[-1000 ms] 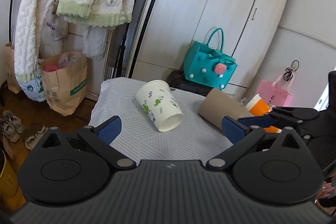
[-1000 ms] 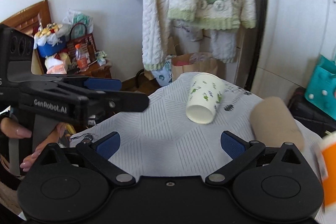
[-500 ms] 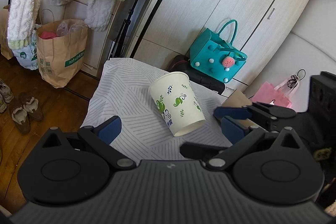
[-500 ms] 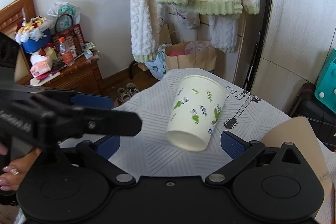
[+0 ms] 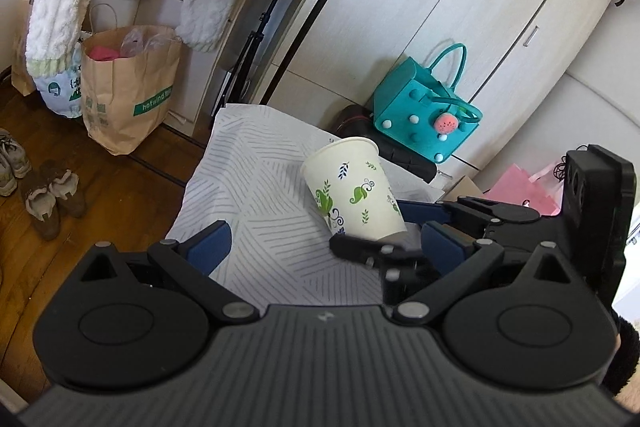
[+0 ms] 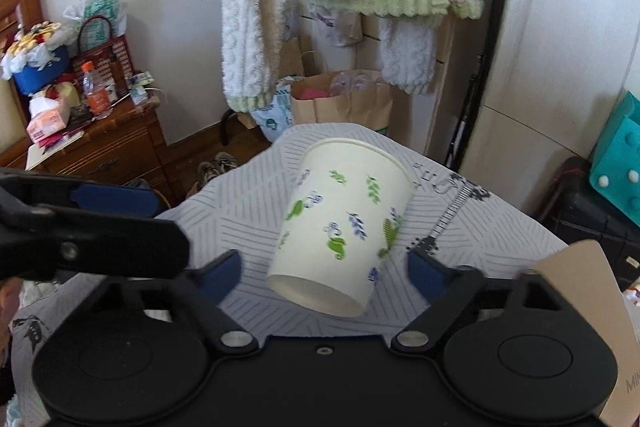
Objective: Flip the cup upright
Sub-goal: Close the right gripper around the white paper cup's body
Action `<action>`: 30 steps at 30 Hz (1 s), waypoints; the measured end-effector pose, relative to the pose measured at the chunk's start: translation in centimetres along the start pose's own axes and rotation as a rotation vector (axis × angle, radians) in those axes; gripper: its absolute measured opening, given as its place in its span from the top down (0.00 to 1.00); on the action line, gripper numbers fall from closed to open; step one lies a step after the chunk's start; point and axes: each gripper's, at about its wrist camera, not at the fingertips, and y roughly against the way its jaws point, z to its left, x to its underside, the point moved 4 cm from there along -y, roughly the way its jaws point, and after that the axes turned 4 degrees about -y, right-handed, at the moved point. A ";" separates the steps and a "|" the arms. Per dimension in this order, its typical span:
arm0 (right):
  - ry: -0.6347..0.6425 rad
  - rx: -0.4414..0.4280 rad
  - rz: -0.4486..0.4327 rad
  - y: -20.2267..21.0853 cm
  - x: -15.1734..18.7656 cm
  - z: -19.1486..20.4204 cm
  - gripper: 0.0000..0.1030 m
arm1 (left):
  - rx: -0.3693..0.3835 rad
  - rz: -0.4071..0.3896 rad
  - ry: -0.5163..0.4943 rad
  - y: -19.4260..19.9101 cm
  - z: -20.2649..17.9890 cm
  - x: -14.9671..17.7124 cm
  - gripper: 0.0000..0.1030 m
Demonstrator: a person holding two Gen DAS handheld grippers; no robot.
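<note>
Fingers on the right gripper [image 6: 324, 269] are wide open around the cup's [image 6: 344, 227] base, gripping nothing; left gripper [image 5: 320, 243] also open, empty. Cup's on its side on the surface [image 6: 480, 227]. Light, crushable paper, so I'd pinch mid-wall gently.

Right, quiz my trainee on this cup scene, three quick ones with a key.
1. True or false: the white paper cup with green leaf print stands upright on the striped cloth.
2. Fill in: the cup's closed base faces the ___ wrist camera.
3. The jaws of the left gripper and right gripper are: A both open; B both shut; C only the left open.

Key: 1 false, it lies on its side; 2 right; 3 A.
</note>
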 end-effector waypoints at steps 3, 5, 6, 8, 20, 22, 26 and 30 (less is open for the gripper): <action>-0.008 -0.005 -0.005 0.5 0.2 -0.3 0.35 | 0.007 0.001 -0.013 0.3 -0.5 0.2 0.01; 0.003 0.002 -0.022 1.0 0.3 -0.1 0.35 | 0.011 0.003 -0.024 0.5 -1.0 0.3 0.01; 0.010 0.003 -0.026 1.4 0.4 0.0 0.35 | 0.011 0.003 -0.029 0.7 -1.2 0.4 0.01; 0.017 -0.001 -0.033 2.2 0.6 0.2 0.35 | 0.012 0.007 -0.043 1.0 -1.8 0.6 0.01; 0.051 0.033 -0.028 8.1 4.9 0.9 0.36 | 0.079 0.086 -0.061 2.1 -5.2 2.8 0.01; 0.039 0.031 -0.027 9.3 5.9 0.7 0.36 | 0.090 0.100 -0.069 2.4 -5.9 3.2 0.01; 0.014 0.036 -0.028 11.4 7.9 0.3 0.36 | 0.130 0.125 -0.094 2.9 -7.5 4.0 0.01; -0.004 0.051 -0.023 13.0 9.5 -0.1 0.36 | 0.180 0.163 -0.118 3.1 -9.2 4.5 0.01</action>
